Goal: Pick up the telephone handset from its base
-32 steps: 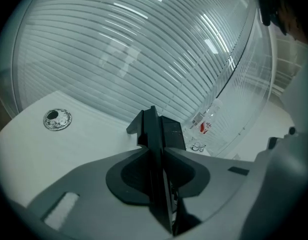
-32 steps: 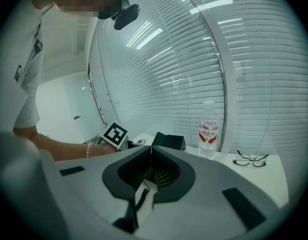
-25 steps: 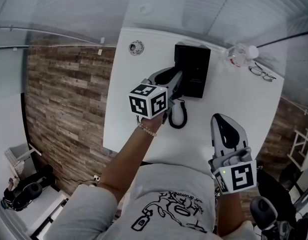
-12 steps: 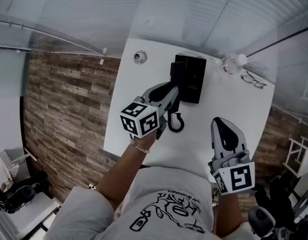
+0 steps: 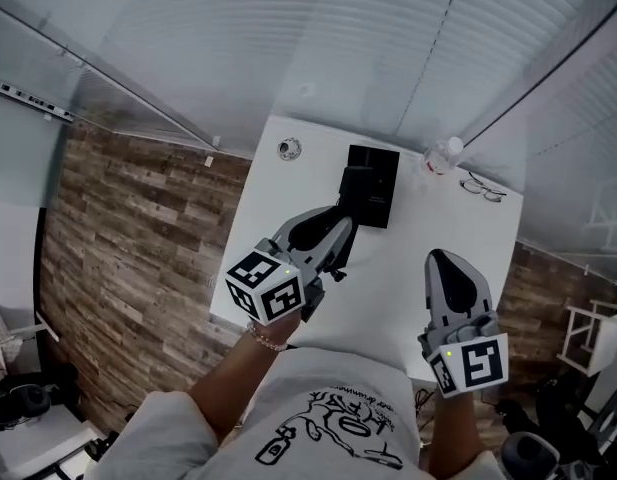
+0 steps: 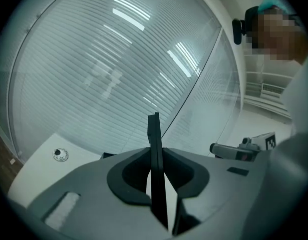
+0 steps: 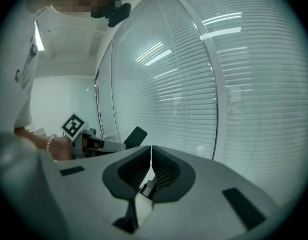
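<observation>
1. The left gripper (image 5: 338, 230) is pinching the handset (image 6: 154, 134): in the left gripper view the jaws press on both sides of the thin black piece, which stands edge-on and sticks out past the tips
2. The handset is up in the air, off the base (image 5: 380, 173), which sits on the white table (image 5: 458, 228) beyond the gripper
3. A dark cord (image 5: 335, 268) hangs under the left gripper
4. The right gripper (image 7: 151, 148) has its jaws pressed together with nothing between them; it is held over the table's near right edge, well apart from the phone
5. A bottle (image 5: 440, 155) and glasses (image 5: 483, 188) lie at the table's far right; a small round fitting (image 5: 289, 149) is at its far left
</observation>
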`<action>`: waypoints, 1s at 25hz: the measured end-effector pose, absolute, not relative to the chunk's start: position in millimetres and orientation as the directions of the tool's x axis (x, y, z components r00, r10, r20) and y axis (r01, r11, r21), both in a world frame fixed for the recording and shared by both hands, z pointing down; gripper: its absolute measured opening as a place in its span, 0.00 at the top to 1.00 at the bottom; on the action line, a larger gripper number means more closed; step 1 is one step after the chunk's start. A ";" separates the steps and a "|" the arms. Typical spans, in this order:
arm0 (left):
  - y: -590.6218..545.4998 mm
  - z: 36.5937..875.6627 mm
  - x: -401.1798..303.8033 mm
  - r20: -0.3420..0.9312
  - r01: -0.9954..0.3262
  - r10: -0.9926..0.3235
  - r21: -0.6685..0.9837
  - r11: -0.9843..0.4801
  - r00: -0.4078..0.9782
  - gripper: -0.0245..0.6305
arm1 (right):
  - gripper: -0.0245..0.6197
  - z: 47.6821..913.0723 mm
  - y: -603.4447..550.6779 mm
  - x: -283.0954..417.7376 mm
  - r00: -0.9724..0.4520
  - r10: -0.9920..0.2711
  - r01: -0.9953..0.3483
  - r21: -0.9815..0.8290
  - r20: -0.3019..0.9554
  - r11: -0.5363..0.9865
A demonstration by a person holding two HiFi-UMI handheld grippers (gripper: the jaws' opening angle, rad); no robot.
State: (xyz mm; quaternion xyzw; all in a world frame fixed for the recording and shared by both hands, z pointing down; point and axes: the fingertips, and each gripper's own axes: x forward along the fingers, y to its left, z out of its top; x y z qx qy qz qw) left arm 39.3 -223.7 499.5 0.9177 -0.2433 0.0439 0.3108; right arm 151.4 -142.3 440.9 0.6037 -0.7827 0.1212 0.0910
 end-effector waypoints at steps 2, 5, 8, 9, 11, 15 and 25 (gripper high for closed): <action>-213.2 479.9 36.9 0.203 -0.460 -0.421 0.541 -0.704 0.884 0.85 | 0.95 427.0 -137.0 150.4 -0.253 -0.929 -0.968 -0.065 0.269 0.244; -196.5 456.4 32.8 0.169 -0.444 -0.422 0.528 -0.724 0.891 0.86 | 0.95 409.9 -126.7 146.7 -0.253 -0.936 -0.967 -0.049 0.243 0.249; -180.7 432.6 29.0 0.136 -0.425 -0.419 0.518 -0.743 0.898 0.86 | 0.95 391.0 -116.9 143.3 -0.253 -0.942 -0.967 -0.029 0.221 0.253; -175.9 424.5 28.0 0.125 -0.419 -0.418 0.513 -0.749 0.900 0.85 | 0.95 384.7 -114.0 142.9 -0.252 -0.944 -0.967 -0.022 0.215 0.253; -166.7 410.1 26.3 0.106 -0.409 -0.415 0.505 -0.760 0.904 0.86 | 0.95 374.0 -108.4 143.0 -0.247 -0.947 -0.968 -0.011 0.205 0.250; -152.9 388.2 23.2 0.073 -0.396 -0.416 0.491 -0.776 0.906 0.86 | 0.95 357.1 -99.6 144.1 -0.236 -0.953 -0.971 0.003 0.187 0.241; -124.4 341.6 17.3 -0.004 -0.357 -0.399 0.437 -0.826 0.917 0.86 | 0.95 319.3 -82.2 136.7 -0.247 -0.959 -0.966 0.041 0.136 0.255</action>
